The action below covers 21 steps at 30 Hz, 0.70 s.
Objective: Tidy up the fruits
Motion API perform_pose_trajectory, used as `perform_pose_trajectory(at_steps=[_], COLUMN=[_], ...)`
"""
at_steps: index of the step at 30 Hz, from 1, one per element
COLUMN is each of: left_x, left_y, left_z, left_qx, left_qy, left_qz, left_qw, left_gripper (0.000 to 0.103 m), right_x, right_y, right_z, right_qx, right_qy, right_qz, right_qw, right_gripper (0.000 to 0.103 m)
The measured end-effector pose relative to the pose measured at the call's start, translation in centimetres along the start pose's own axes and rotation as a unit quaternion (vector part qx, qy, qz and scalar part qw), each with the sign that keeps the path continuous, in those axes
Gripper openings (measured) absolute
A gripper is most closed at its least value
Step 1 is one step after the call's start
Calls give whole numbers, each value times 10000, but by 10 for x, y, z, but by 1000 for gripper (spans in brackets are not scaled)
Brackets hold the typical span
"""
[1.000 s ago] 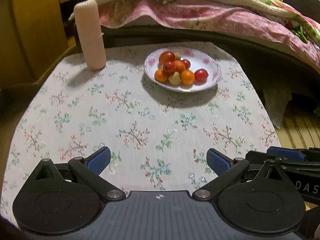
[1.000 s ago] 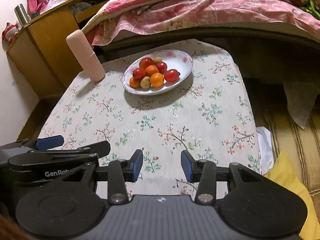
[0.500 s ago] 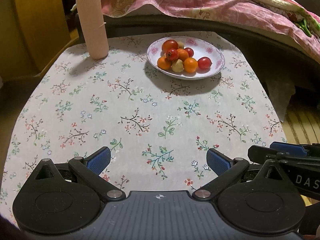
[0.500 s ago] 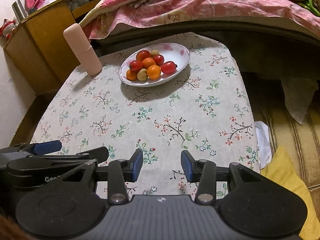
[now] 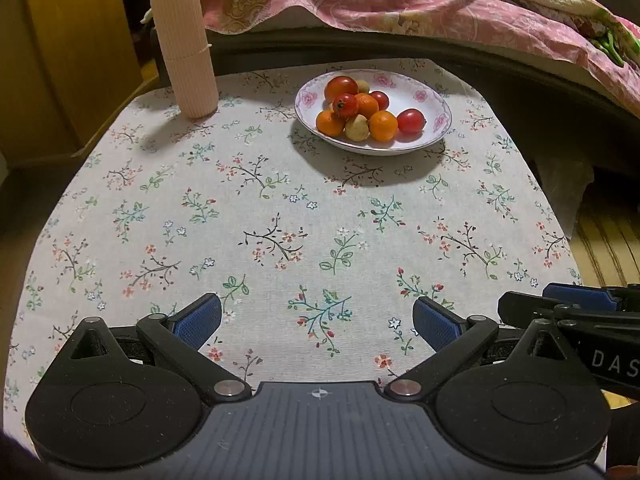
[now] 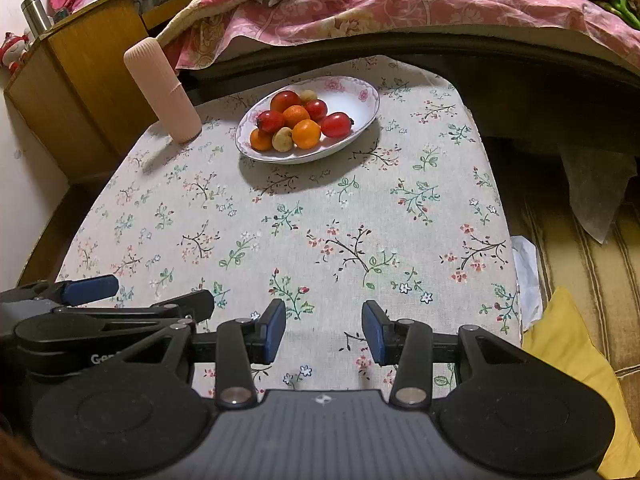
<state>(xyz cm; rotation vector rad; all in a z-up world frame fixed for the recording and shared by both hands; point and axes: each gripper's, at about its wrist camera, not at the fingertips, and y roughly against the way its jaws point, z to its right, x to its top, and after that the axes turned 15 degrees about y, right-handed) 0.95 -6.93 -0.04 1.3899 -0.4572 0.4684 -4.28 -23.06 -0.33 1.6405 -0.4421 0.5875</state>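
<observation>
Floral cloth covers the table [image 5: 280, 200] at the foot of a bed draped in a pink quilt [image 5: 420, 12]. From the left wrist view, a white plate [image 5: 434, 98] with a pink flower rim sits near the table's far edge, right of centre, heaped with small fruits [image 5: 362, 114]: red, orange and pale yellow ones, touching one another. A ribbed pink cylinder [image 5: 186, 44] stands upright at the far left corner, well apart from the plate. The left gripper [image 5: 317, 322] hangs over the near edge, its blue-padded jaws spread wide with only cloth between them. The right gripper [image 5: 576, 300] shows at the right margin.

From the right wrist view, the same plate [image 6: 360, 102] and fruits [image 6: 300, 122] lie near the far edge, the cylinder [image 6: 162, 92] to their left at the corner. The right gripper [image 6: 324, 330] hovers over the near edge, jaws parted and empty. The left gripper [image 6: 92, 285] reaches in from the left, beside it. A wooden cabinet [image 6: 84, 80] stands beyond the table's left side, and a yellow cloth [image 6: 572, 344] lies off its right edge.
</observation>
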Motion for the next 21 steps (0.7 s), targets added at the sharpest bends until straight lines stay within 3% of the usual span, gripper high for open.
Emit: perform_pose_trajectory(at_steps=[21], left_x=[-1], left_y=[1], left_z=[0], left_qx=[101], left_qy=[-60], left_qz=[73], left_qw=[9999], left_gripper=[103], right_x=[-2], right_y=[-1], right_z=[-1], right_qx=[-9], right_qy=[20], right_qz=[-23], right_qw=[10000], right_gripper=[42])
